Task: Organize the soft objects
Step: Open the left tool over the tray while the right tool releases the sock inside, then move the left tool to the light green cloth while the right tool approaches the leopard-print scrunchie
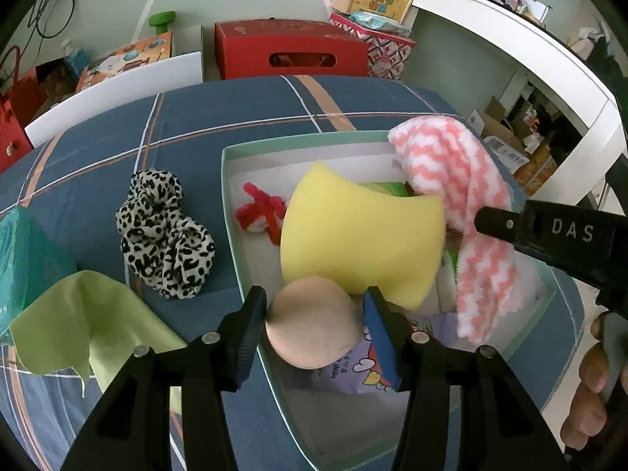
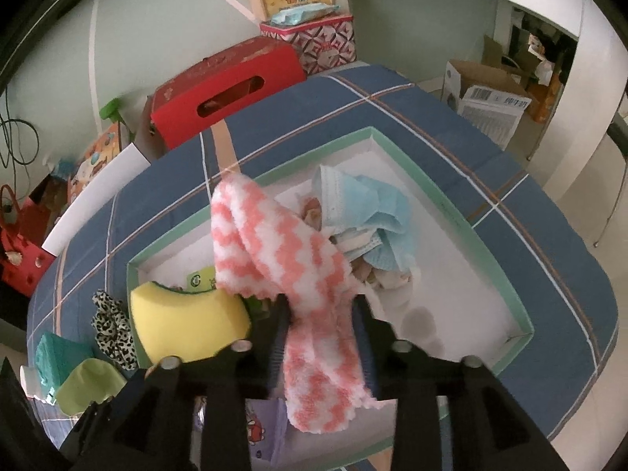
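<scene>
A: Straight ahead of the right claw (image 2: 324, 310), between its two fingers, hangs the pink-and-white fluffy cloth (image 2: 274, 243). Its long axis runs away from the tips and up to the left, with the near end trailing back under the claw.

B: Is it pinched?

A: I judge not. The fingers stand spread and the cloth looks merely draped between them. The open box (image 2: 451, 204) lies directly below and ahead, so the cloth should end up inside it.

B: And the left claw (image 1: 314, 306)?

A: It is partly spread, with a round peach puff (image 1: 312, 322) between the fingers. It touches the left finger, but I cannot tell whether the right one presses it. Just beyond the tips is the yellow sponge (image 1: 361, 227), blurred, over the box.

B: What is outside the box?

A: The leopard scrunchie (image 1: 165, 235) lies on the bed, left of the left claw and ahead, just beside the box wall. The green cloth (image 1: 78, 322) lies further left and closer in. The left hand is plainly the nearer one for both, and the next reach would swing leftward.
</scene>
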The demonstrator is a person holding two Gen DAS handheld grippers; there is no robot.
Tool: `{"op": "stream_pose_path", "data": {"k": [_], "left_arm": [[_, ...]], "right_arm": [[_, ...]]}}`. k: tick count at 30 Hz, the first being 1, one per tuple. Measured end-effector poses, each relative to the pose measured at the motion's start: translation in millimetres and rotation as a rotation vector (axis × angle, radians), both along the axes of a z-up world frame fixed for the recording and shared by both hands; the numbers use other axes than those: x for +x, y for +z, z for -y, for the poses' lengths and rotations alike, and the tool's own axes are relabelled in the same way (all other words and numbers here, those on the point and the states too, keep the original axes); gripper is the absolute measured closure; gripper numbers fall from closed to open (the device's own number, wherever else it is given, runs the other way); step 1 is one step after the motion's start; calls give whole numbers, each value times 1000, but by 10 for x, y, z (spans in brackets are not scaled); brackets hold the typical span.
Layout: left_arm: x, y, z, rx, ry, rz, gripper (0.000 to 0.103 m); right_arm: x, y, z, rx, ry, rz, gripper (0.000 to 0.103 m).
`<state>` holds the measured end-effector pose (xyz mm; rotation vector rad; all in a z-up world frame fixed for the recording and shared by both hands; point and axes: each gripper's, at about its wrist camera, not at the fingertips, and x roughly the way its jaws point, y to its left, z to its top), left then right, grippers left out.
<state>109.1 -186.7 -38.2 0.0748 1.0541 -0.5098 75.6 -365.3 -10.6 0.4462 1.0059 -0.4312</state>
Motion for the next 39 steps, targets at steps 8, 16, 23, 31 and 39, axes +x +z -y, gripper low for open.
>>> {"op": "stream_pose_path", "data": {"k": [8,16,23,31,39], "left_arm": [[-26,162,-175,-59,42,-16,33],[47,279,-599,-59,235,6,25],[40,266,-750,-41,304,17,16],[26,314,-813,-43,332,15,14],[-7,352,-961,-43,383,1,10]], "right_arm": [[-41,159,-35,-26,8,31,51],[16,137,-116,-41,44,12,32],[58,106,-193,-67,64,-14,22],[97,76,-249,-107,75,-46,3],[113,120,-348,-131,103,-37,0]]}}
